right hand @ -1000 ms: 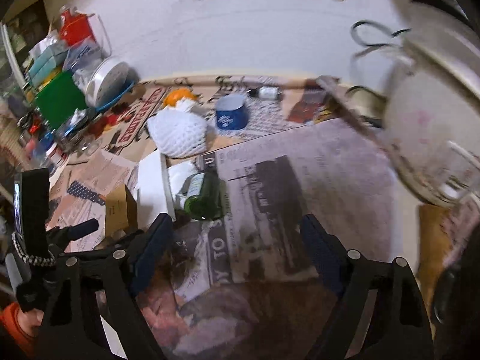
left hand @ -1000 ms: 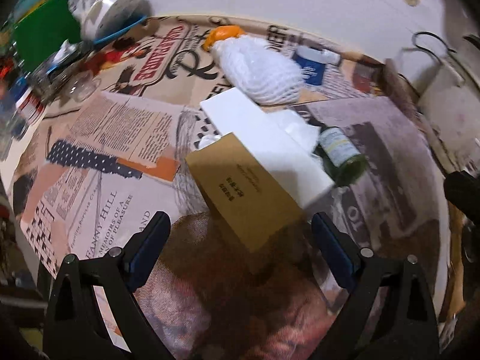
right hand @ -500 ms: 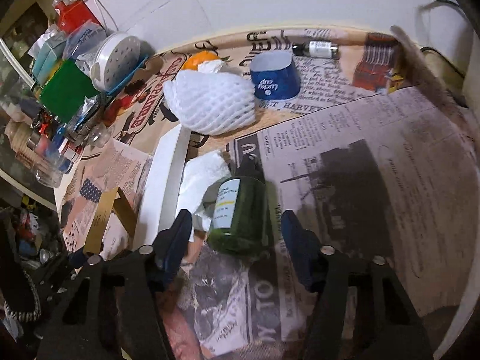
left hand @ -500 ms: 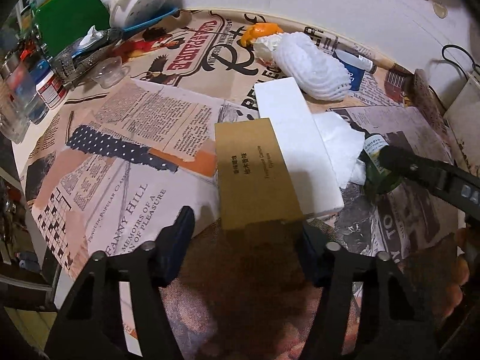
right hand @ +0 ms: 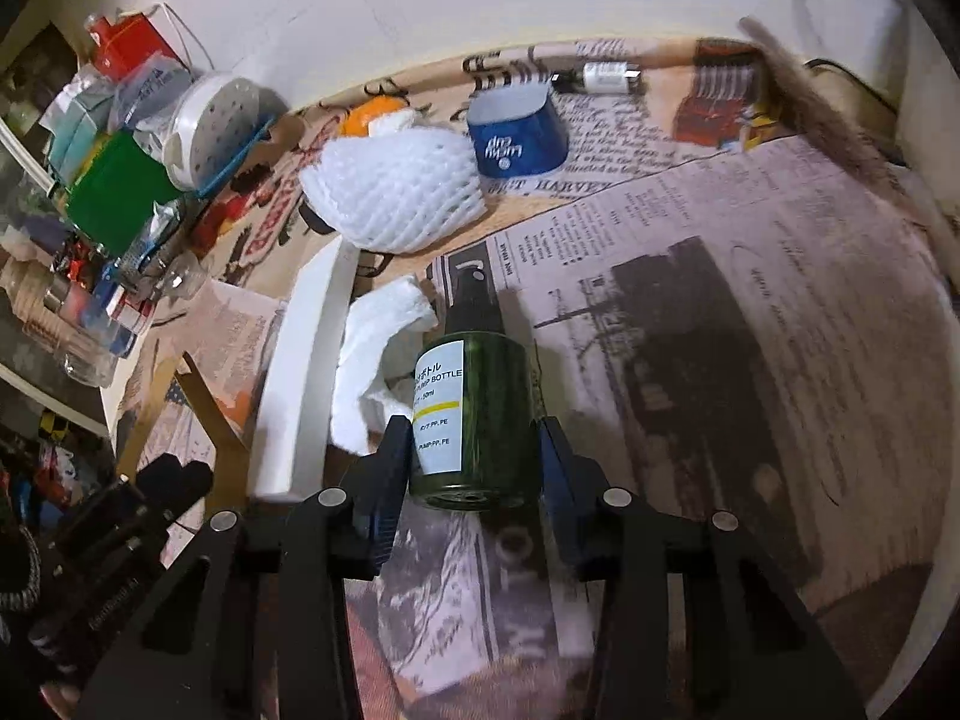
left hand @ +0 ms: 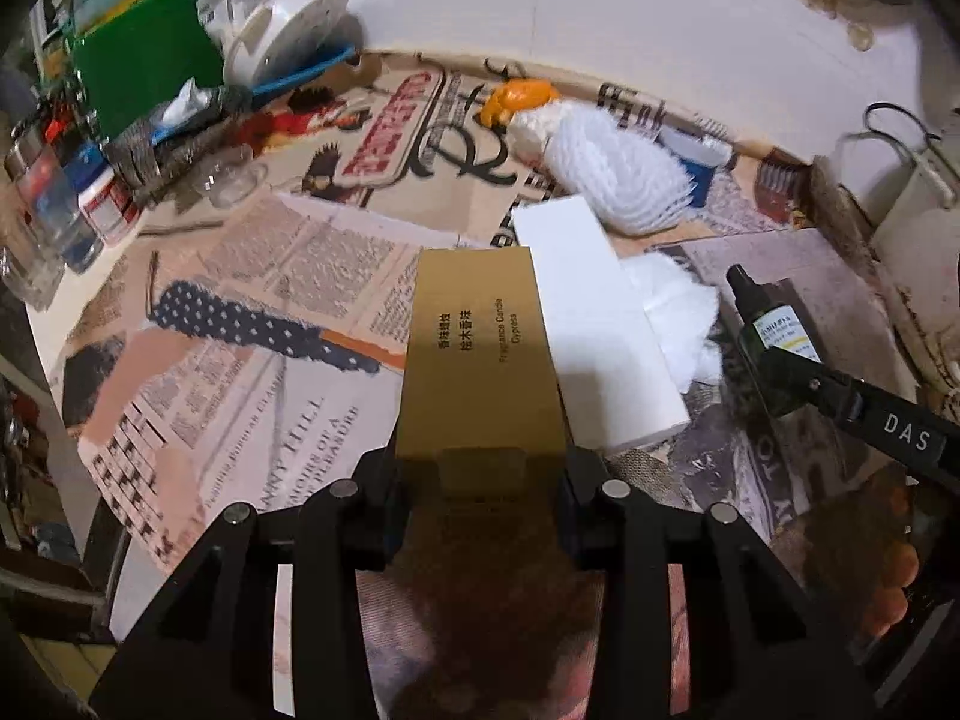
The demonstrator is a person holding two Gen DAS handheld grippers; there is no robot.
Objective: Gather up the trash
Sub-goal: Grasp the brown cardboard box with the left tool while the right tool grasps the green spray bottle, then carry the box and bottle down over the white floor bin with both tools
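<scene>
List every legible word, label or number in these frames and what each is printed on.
"Fragrance Candle Cypress", with Chinese characters: brown box in the left claw.
"PUMP BOTTLE", "50ml", "PUMP:PP, PE": green bottle in the right claw.
"DAS": right claw's arm.
"HILL", "OF PLEASURE": newspaper table cover.
Blue cup logo: upside down, unreadable.

The light is dim and warm, and it comes from above. My fingers [left hand: 384,516] throw a dark shadow on the desk [left hand: 252,360] right under them. Both pictures bend round and go black at the corners. The far clutter looks a bit blurry.
</scene>
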